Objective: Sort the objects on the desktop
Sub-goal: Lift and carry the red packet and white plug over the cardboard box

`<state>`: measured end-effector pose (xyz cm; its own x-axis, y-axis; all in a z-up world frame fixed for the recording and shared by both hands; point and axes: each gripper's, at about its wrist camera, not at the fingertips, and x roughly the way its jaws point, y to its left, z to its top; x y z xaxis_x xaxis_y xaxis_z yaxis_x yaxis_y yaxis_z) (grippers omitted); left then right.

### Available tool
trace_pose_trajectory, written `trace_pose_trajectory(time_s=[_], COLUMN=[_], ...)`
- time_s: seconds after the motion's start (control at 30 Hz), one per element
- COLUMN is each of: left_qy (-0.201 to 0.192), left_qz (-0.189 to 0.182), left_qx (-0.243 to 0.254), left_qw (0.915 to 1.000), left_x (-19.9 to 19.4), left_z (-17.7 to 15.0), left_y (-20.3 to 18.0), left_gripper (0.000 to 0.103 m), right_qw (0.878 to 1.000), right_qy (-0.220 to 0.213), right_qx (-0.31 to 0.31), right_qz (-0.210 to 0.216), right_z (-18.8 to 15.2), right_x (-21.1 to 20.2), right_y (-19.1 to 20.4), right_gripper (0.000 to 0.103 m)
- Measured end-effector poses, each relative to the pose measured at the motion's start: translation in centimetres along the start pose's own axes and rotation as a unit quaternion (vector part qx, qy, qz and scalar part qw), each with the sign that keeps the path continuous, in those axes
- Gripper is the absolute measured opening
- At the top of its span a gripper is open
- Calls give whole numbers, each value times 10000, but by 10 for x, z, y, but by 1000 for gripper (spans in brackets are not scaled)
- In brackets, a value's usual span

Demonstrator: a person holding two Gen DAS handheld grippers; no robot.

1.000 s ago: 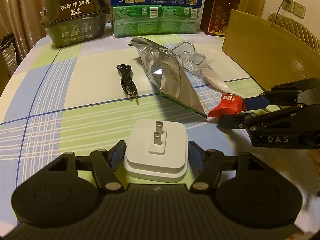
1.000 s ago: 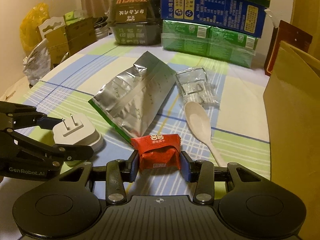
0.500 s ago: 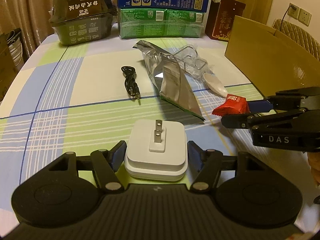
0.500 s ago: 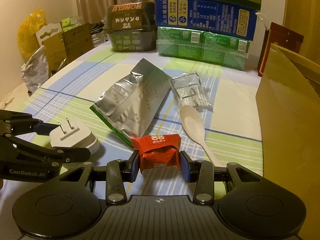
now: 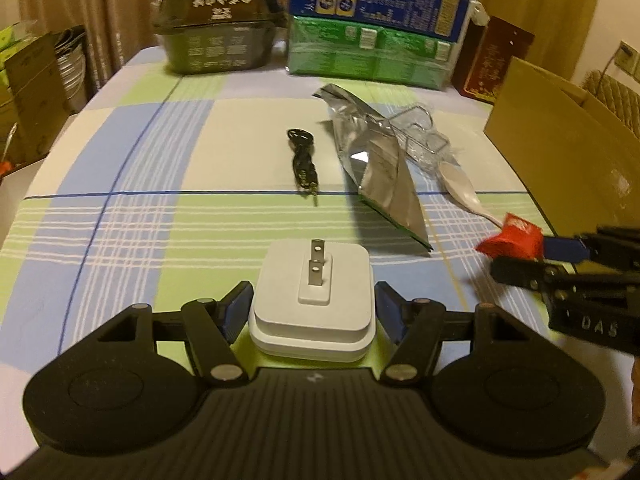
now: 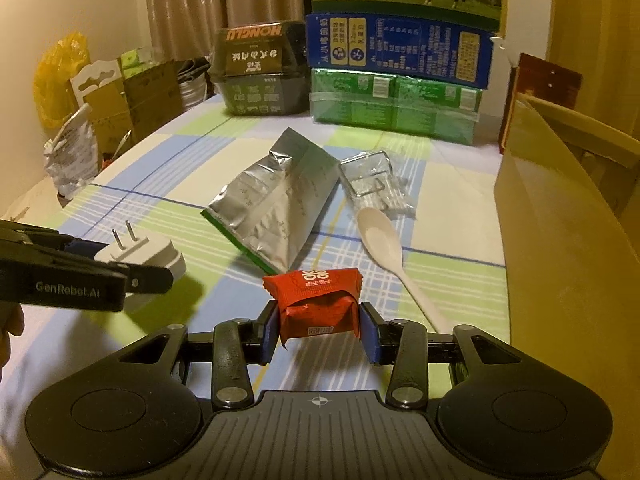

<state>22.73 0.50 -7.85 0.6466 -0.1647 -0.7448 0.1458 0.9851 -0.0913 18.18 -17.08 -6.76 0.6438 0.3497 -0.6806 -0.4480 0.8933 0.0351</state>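
Across the whole scene a checked tablecloth (image 5: 168,216) in blue, green and cream is spread. Along its right edge a tan cardboard box (image 6: 568,248) is stood, and at the far edge a blue carton (image 6: 400,48) is stacked on green packs (image 6: 394,106), with a dark carton (image 6: 260,80) to their left. Near the middle a silver foil pouch (image 6: 280,208) is laid flat, with a clear plastic packet (image 6: 376,188) and a white spoon (image 6: 384,248) just beside it; a coiled black cable (image 5: 303,160) is seen apart to the left. A white plug adapter (image 5: 314,300), prongs up, is clamped between the pads of the left gripper (image 5: 314,312). A red snack packet (image 6: 318,304) is pinched in the right gripper (image 6: 320,332), clear of the cloth and near the box.
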Motion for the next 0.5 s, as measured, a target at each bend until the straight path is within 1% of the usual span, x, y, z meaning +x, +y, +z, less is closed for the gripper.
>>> trace_pose_trajectory(time_s=[0.23, 0.37, 0.5], left_qy=[-125, -275, -408], left_qz=[62, 102, 34], left_qx=[-88, -65, -138], left_qw=[9999, 9995, 9991], left_x=[-27, -48, -68], left_z=[-5, -4, -3], left_y=[-10, -23, -36], left_gripper=[61, 61, 61], right_qw=[9999, 9996, 9988], right_qy=[-119, -269, -495], right_qx=[48, 28, -29], right_qz=[-33, -47, -60], right_z=[-10, -7, 0], right_x=[-29, -51, -76], right_y=[7, 13, 16], right_gripper=[39, 39, 39])
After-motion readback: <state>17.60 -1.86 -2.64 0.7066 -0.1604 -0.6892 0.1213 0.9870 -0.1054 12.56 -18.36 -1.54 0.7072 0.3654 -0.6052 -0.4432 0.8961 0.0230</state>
